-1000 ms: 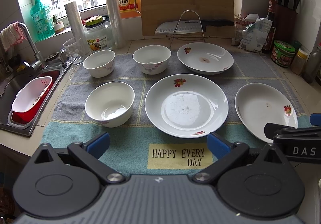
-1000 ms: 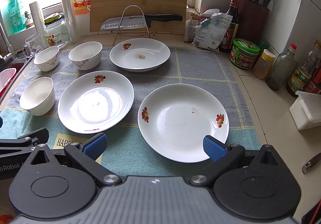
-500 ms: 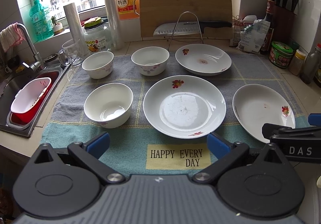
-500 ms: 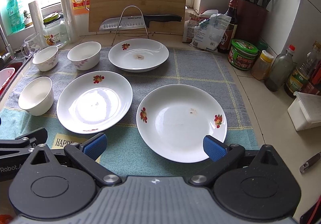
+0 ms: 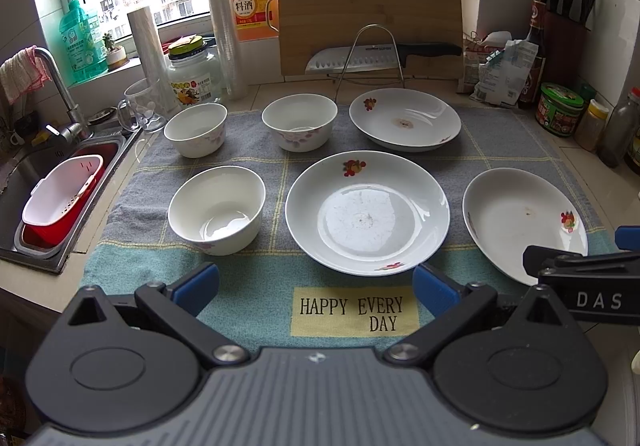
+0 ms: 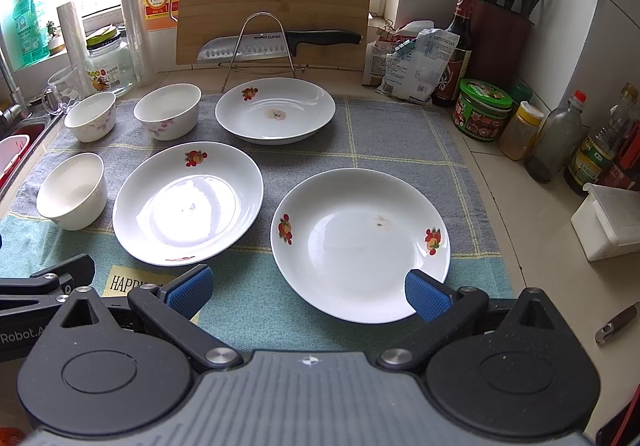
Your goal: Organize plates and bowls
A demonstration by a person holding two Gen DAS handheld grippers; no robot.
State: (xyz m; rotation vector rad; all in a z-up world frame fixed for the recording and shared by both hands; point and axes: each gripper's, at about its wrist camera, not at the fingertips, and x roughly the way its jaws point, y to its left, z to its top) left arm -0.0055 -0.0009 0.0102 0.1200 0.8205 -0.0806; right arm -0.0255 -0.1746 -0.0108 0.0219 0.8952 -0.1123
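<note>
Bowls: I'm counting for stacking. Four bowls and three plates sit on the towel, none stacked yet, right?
Not quite: there are three bowls, not four. The left wrist view shows them on the towel beside three plates, none stacked yet.

Three white plates (image 6: 188, 202) with red flower prints lie flat and apart on a towel (image 6: 396, 134), one behind, two in front. Three white bowls (image 5: 216, 209) stand upright left of them, none stacked.

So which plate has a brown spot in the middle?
The back plate, nearest the knife rack, has the big brown spot at its centre. The front right plate shows only a faint speck; the middle plate looks clean.
</note>
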